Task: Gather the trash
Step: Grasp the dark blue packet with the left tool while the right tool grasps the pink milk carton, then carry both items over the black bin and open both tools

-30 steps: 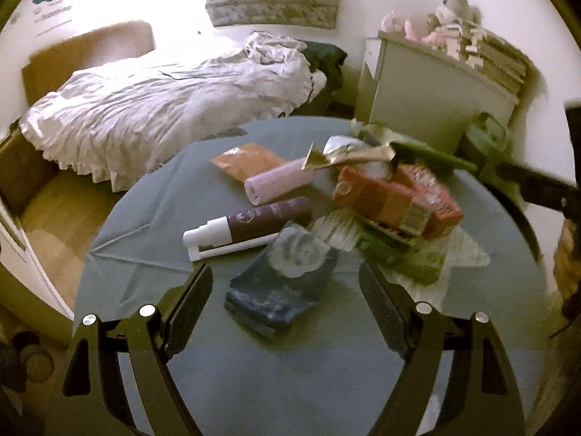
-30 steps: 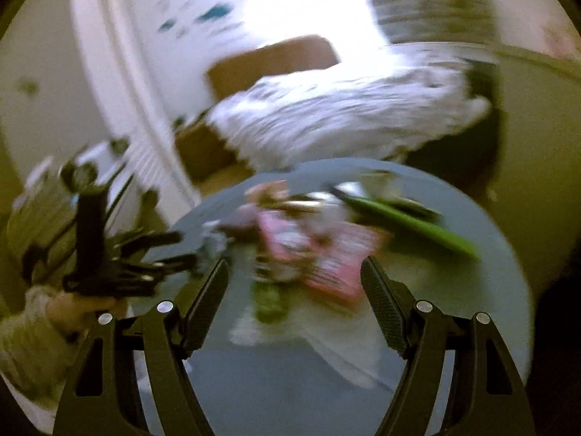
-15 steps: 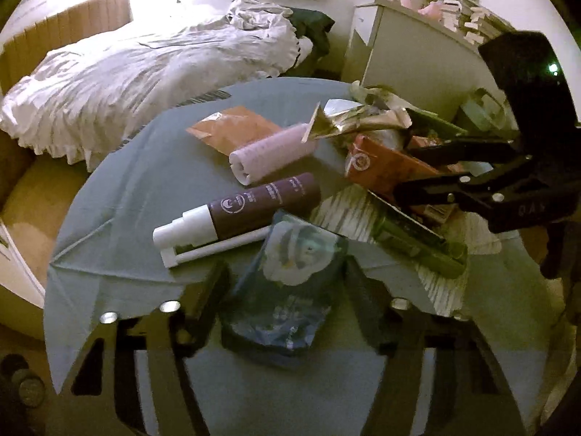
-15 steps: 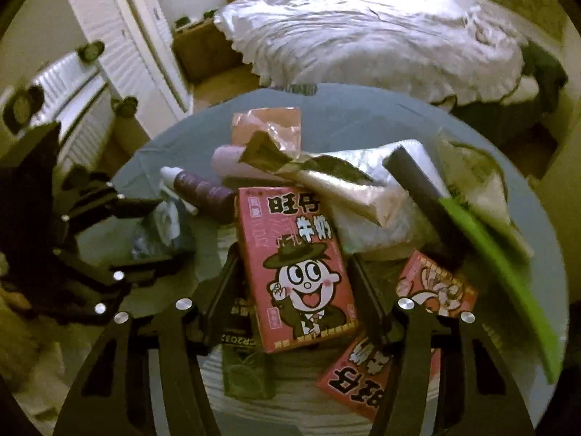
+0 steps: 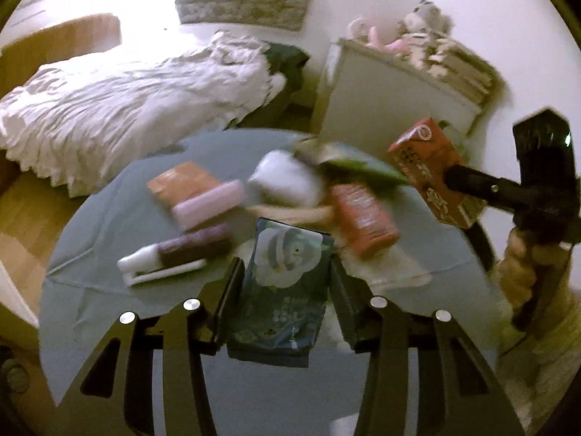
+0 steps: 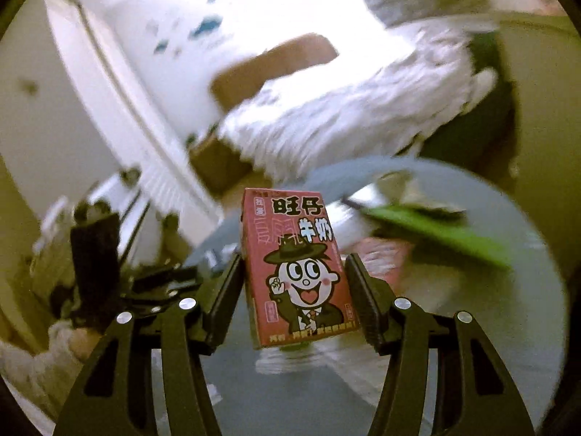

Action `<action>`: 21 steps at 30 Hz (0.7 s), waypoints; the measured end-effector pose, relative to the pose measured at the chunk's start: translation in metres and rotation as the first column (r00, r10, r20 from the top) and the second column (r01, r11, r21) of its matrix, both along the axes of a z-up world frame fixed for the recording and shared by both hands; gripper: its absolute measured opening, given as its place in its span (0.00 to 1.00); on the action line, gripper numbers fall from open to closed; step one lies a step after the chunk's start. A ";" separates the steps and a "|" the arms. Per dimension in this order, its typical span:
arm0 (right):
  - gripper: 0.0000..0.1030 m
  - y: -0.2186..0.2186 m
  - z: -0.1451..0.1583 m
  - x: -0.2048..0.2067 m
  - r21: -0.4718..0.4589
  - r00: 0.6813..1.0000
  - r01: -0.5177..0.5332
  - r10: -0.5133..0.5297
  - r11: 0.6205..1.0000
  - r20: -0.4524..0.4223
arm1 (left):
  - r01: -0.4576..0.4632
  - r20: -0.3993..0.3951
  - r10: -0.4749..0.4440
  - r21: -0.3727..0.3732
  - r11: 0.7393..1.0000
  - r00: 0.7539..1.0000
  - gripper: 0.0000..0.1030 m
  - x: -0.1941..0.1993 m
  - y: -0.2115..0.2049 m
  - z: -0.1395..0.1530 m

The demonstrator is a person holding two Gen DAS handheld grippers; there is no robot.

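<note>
Room: bedroom, a rumpled white bed (image 5: 145,98) at 10 o'clock beyond the round grey surface (image 5: 94,239).
Left gripper (image 5: 287,283): jaws just closed in, pinching a dark blue packet (image 5: 287,283) with a white flower print.
Right gripper (image 6: 294,279): jaws just narrowed, clamped on a red milk carton (image 6: 297,269), lifted off the surface.
Remaining litter: second red carton (image 5: 363,214), pink tube (image 5: 210,205), purple bottle (image 5: 181,250), orange sachet (image 5: 181,181), green wrapper (image 6: 435,232) at 2 o'clock.
</note>
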State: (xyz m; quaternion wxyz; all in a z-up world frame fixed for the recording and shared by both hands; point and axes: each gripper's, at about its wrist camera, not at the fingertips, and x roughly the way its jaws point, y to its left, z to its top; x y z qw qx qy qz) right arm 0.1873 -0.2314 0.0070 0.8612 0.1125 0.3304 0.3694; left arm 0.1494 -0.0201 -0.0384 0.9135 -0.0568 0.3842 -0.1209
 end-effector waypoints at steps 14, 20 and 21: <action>0.48 -0.216 -0.013 -0.037 0.063 0.832 0.550 -0.553 0.833 0.044 | 0.270 0.081 -0.263 -0.087 0.959 0.961 0.45 0.047 -0.167 0.032; 0.43 -0.252 -0.042 -0.033 0.017 0.767 0.641 -0.641 0.767 0.022 | 0.359 0.061 -0.354 -0.104 0.928 0.933 0.45 0.073 -0.235 0.024; 0.43 -0.258 -0.048 -0.030 0.009 0.760 0.650 -0.650 0.760 0.013 | 0.371 0.054 -0.367 -0.100 0.923 0.929 0.45 0.076 -0.244 0.020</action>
